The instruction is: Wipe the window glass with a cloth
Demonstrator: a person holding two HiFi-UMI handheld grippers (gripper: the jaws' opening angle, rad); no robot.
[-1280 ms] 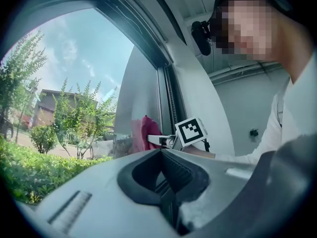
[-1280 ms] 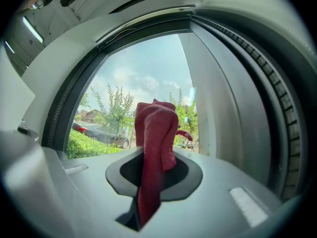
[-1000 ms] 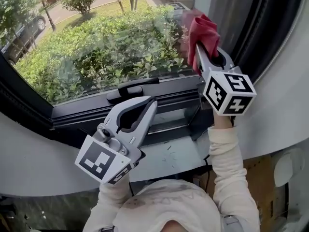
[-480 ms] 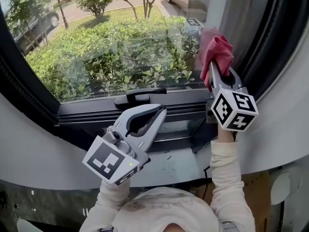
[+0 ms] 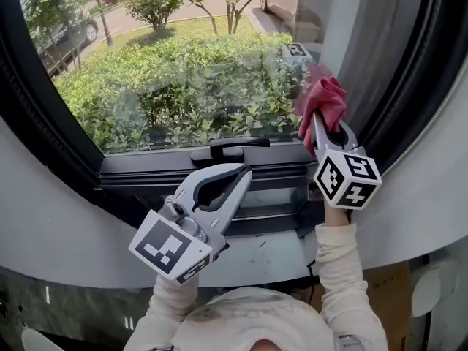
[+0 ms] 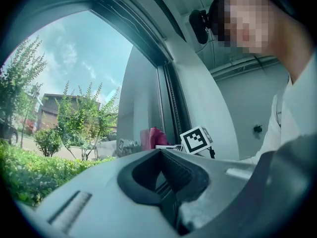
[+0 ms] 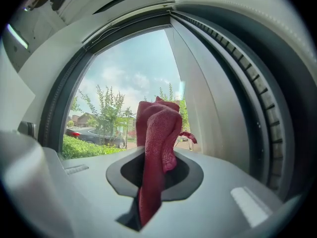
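My right gripper (image 5: pixel 316 128) is shut on a crumpled red cloth (image 5: pixel 322 102), which it holds up against the lower right part of the window glass (image 5: pixel 175 79). In the right gripper view the red cloth (image 7: pixel 157 148) rises from between the jaws in front of the window glass (image 7: pixel 124 98). Lower down and to the left, my left gripper (image 5: pixel 235 178) is shut and holds nothing, hovering in front of the window sill. From the left gripper view, the red cloth (image 6: pixel 151 137) shows far ahead by the glass.
A black window handle (image 5: pixel 228 151) sits on the dark lower frame (image 5: pixel 146 168). The dark side frame (image 5: pixel 398 79) runs up on the right. Below is a grey sill ledge (image 5: pixel 278 251). Hedges, trees and parked cars lie outside.
The right gripper with the cloth has stayed at the glass's lower right while my head view has shifted. The left gripper has held its place near the sill.
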